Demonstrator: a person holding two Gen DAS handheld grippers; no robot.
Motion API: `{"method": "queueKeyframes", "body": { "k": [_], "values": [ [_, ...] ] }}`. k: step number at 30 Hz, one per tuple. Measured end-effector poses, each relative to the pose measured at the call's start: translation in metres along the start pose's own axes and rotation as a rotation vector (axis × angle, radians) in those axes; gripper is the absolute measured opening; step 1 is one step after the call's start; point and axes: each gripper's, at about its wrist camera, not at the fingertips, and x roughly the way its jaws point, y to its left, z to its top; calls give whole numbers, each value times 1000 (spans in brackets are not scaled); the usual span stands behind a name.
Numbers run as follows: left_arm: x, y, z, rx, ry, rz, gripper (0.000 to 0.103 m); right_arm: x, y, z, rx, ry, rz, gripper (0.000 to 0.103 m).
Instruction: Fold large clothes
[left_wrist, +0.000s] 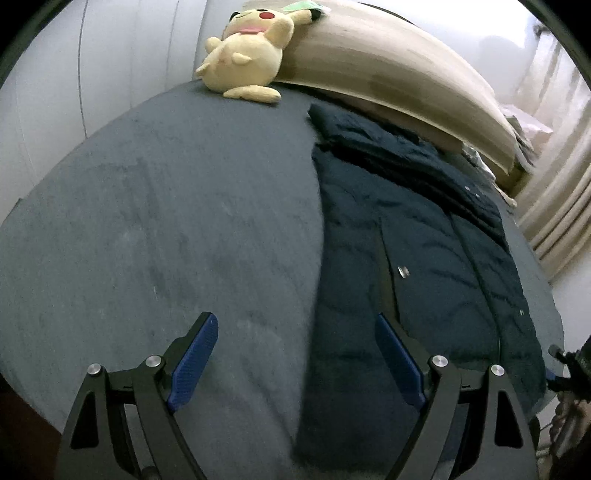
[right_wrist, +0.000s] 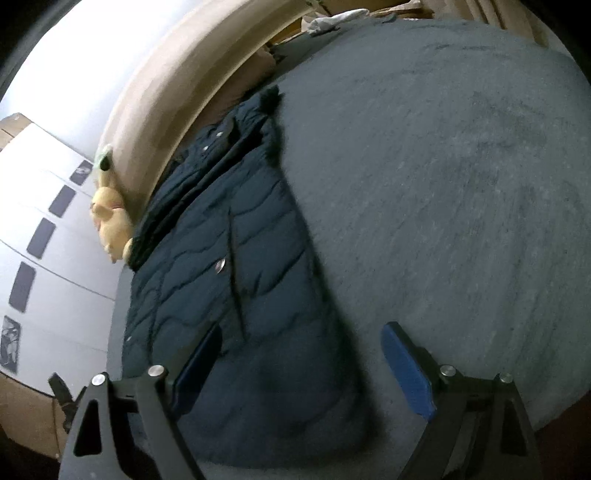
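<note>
A dark navy quilted jacket (left_wrist: 417, 266) lies flat on the grey bed cover (left_wrist: 155, 221), running from the headboard toward the near edge, with metal snaps showing down its front. My left gripper (left_wrist: 297, 325) hovers open above the jacket's left edge, nothing between its blue pads. In the right wrist view the same jacket (right_wrist: 229, 280) fills the left half of the bed cover (right_wrist: 461, 184). My right gripper (right_wrist: 301, 334) stands open over the jacket's lower right edge, its blue pads holding nothing.
A yellow plush toy (left_wrist: 247, 55) leans against the beige headboard (left_wrist: 388, 74) at the bed's far corner. White cupboard doors (right_wrist: 48, 229) stand beside the bed. Curtains (left_wrist: 557, 206) hang on the other side. The plush toy (right_wrist: 110, 221) also shows past the jacket.
</note>
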Motion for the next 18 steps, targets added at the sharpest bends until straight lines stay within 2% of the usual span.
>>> {"method": "queueKeyframes", "body": {
  "k": [6,9,11,14,18],
  "values": [
    [18,-7,-25,26,54,44,87,3,5,-9,-22,0,-26,90],
    [17,-11,-31,31,40,54,87,4,8,-14,-38,13,-9,88],
    [14,-11,-31,28,49,37,87,4,12,-18,-48,37,25,74],
    [11,-11,-31,23,51,21,87,5,9,-21,-46,40,4,64],
    [3,-12,-30,15,34,42,87,2,5,-18,-34,26,-36,63]
  ]
}}
